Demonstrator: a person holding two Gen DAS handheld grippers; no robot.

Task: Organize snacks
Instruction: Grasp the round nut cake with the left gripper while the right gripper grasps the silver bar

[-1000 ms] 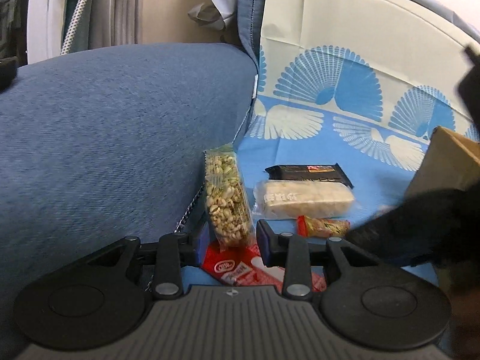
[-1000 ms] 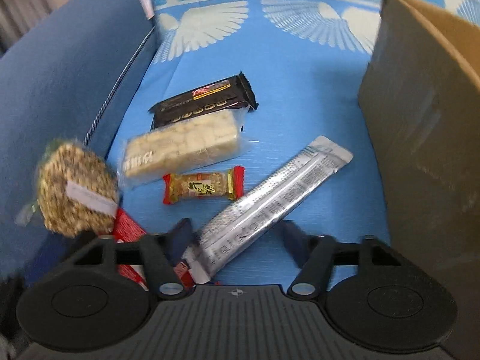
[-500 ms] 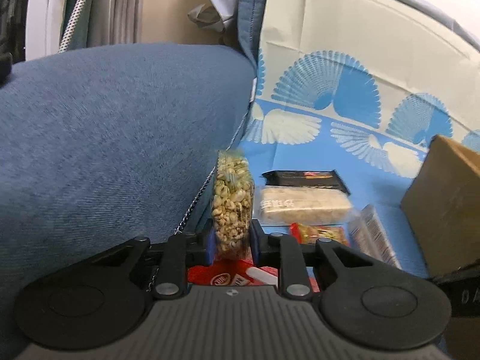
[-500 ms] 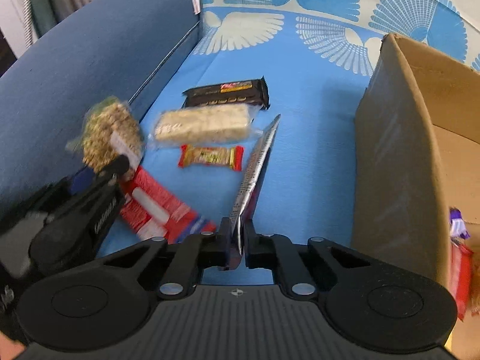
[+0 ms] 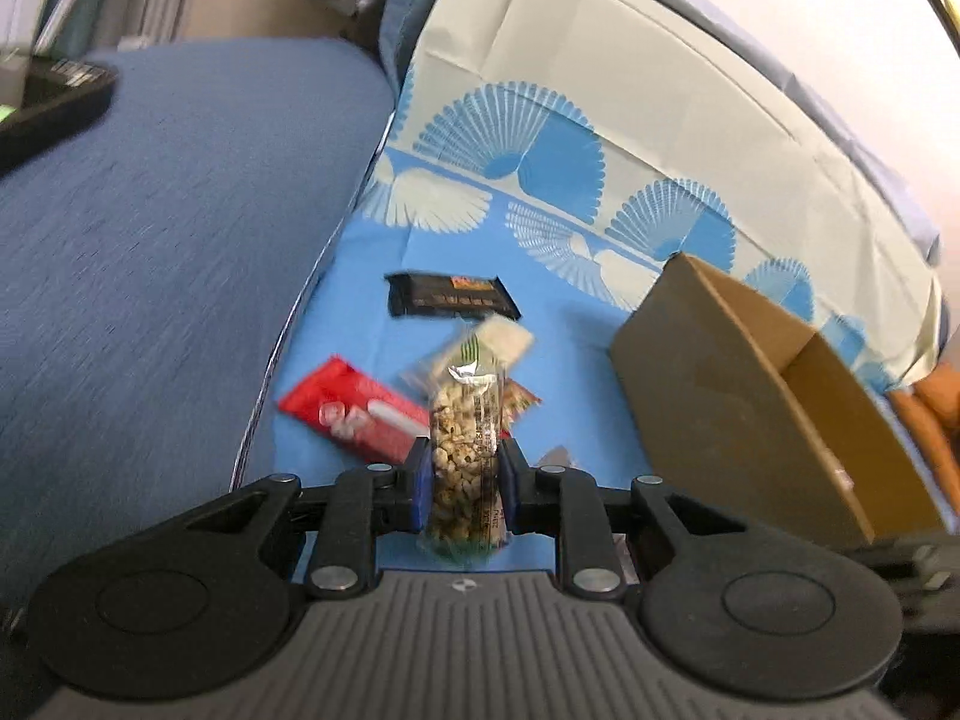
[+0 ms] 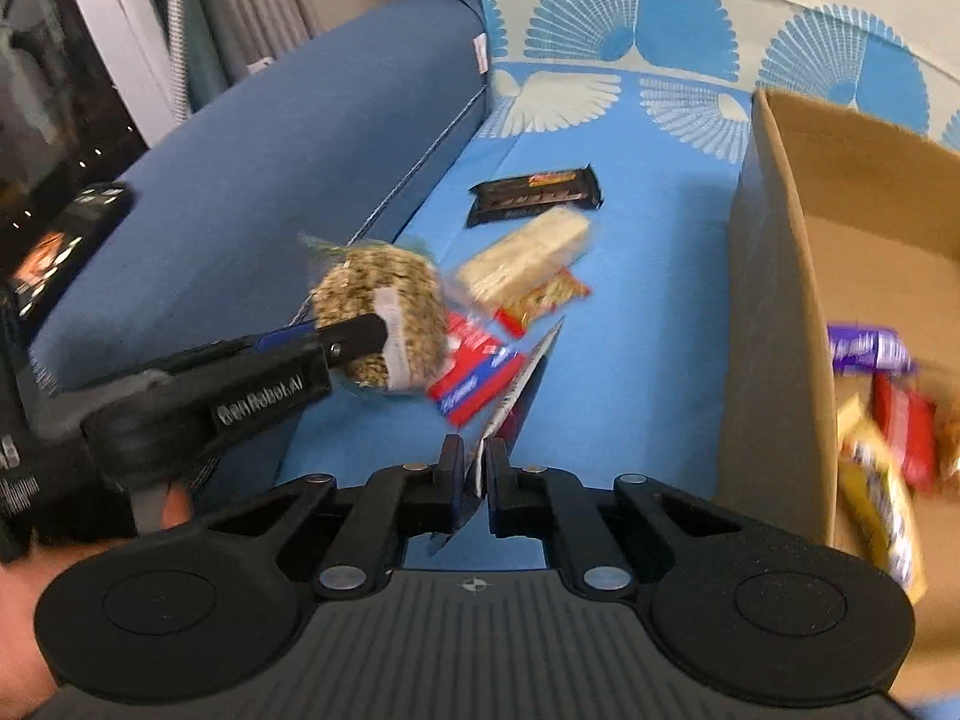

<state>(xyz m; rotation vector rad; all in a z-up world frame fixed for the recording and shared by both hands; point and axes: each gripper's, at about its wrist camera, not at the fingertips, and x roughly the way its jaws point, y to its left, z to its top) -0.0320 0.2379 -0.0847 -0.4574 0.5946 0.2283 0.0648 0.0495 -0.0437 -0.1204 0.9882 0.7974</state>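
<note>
While the left wrist view looks along its own fingers, it shows the left hand-held gripper (image 5: 462, 483) clamped on a clear packet of puffed grain (image 5: 465, 450), held upright and lifted above the blue patterned cloth (image 5: 360, 312). Behind the packet lie a red wrapper (image 5: 354, 414), a pale bar (image 5: 504, 339) and a black bar (image 5: 450, 295), all on the cloth. The cardboard box (image 5: 750, 384) stands to the right, but only its empty far corner shows here. A blue sofa arm (image 5: 168, 228) fills the left side, with a dark device (image 5: 48, 102) resting on it.

The right wrist view shows what the first cannot: the box (image 6: 774, 360) already holds several wrapped snacks (image 6: 882, 420), purple, red and yellow. Here the right hand-held gripper (image 6: 474, 468) is pinched shut on the near end of a flat silver sachet (image 6: 522, 384), which stands edge-on, raised off the cloth just left of the box wall. The left hand-held gripper (image 6: 360, 336) reaches in from the left with the grain packet (image 6: 384, 300) in its grip, above the red wrapper (image 6: 474, 366) and near the pale bar (image 6: 528, 252), a small red-ended bar (image 6: 540, 300) and the black bar (image 6: 534, 195). Curtains (image 6: 240, 18) hang beyond the sofa arm.
</note>
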